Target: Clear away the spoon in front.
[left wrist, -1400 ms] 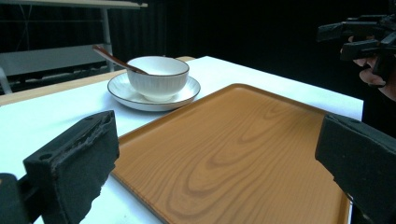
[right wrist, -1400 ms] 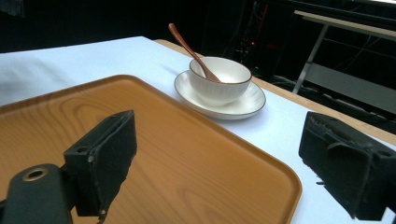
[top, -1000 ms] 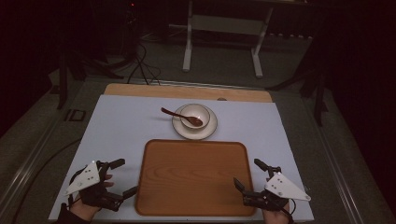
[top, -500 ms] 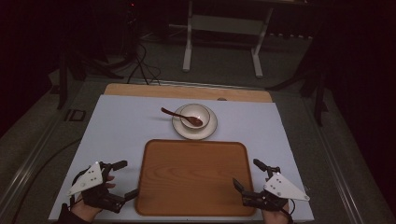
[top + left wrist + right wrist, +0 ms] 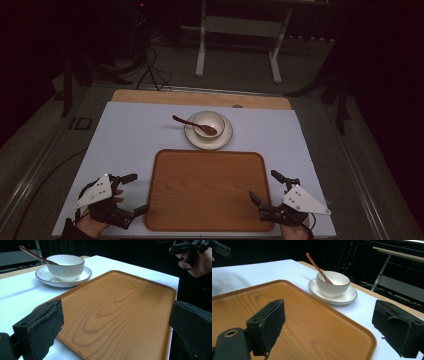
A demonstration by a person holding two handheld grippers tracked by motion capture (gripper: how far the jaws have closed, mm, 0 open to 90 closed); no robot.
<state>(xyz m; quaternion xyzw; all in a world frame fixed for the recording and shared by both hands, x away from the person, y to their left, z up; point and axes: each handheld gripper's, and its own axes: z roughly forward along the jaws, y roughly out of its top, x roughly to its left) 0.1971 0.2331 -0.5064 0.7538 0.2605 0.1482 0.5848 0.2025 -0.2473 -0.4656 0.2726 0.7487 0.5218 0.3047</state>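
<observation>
I see a white bowl [image 5: 220, 120] standing on a saucer [image 5: 220, 143] at the far middle of the white tabletop [image 5: 130, 145]. A brown spoon [image 5: 187, 121] rests in the bowl, its handle leaning out leftward.

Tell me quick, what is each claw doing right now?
Left claw: open, holding nothing, beside the wooden tray.
Right claw: open, holding nothing, at the tray's other side.

The wooden tray [image 5: 206, 190] lies flat on the white counter [image 5: 135, 140], a rounded rectangle with a low raised rim and visible grain, its top bare. Its long sides run from 9 to 3 o'clock. At its 12 o'clock, just beyond the far rim, stands a bowl [image 5: 209, 123] on a saucer [image 5: 192, 136].
</observation>
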